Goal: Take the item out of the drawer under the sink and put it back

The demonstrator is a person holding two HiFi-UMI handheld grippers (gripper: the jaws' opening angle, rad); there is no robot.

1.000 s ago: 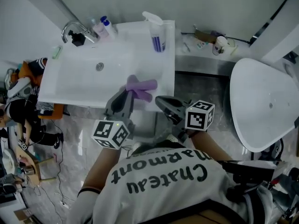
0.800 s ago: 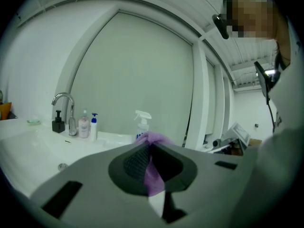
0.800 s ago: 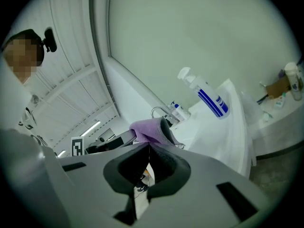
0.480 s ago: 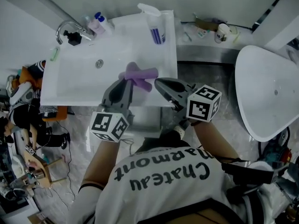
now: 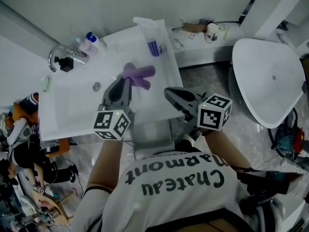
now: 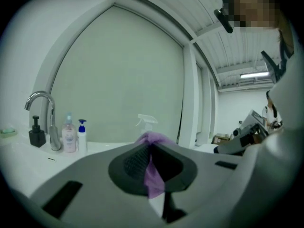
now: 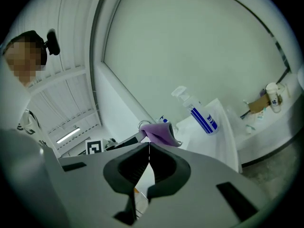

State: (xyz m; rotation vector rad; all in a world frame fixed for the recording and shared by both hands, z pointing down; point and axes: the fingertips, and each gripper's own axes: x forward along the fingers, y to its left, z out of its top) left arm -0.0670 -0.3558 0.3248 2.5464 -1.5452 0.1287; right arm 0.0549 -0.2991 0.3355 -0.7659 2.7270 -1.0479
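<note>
Scene: bathroom seen steeply from above the person's head, with a white sink (image 5: 72, 108) at left, a white rounded fixture (image 5: 268, 81) at right and grey marbled floor between them
Left gripper: the left gripper (image 5: 126, 79) is held over the sink's right half, pointing away from the person; its jaws are closed down to a narrow gap, pinching the purple item (image 5: 138, 74)
Purple item: soft and forked in shape, it sticks out past the jaw tips to the far right, above the basin and clear of it; in the left gripper view a strip of it (image 6: 153, 175) runs down between the two pads and a bunch shows above the tips
Right gripper: the right gripper (image 5: 169, 93) is just right of the sink's near right corner, near the left one but apart from it; in the right gripper view its jaws meet at the tips (image 7: 148, 146) with nothing between them
Item seen from the right gripper: the purple item (image 7: 159, 132) shows just beyond those closed jaws, not touching them
Sink's far edge: curved faucet (image 5: 55, 57), black dispenser (image 5: 63, 62) and two pump bottles (image 5: 88, 43) at far left; spray bottle (image 5: 150, 35) with blue stripes at the far right corner
Ledge: a small cup (image 5: 210, 32) stands on the ledge right of the sink, by the far wall
</note>
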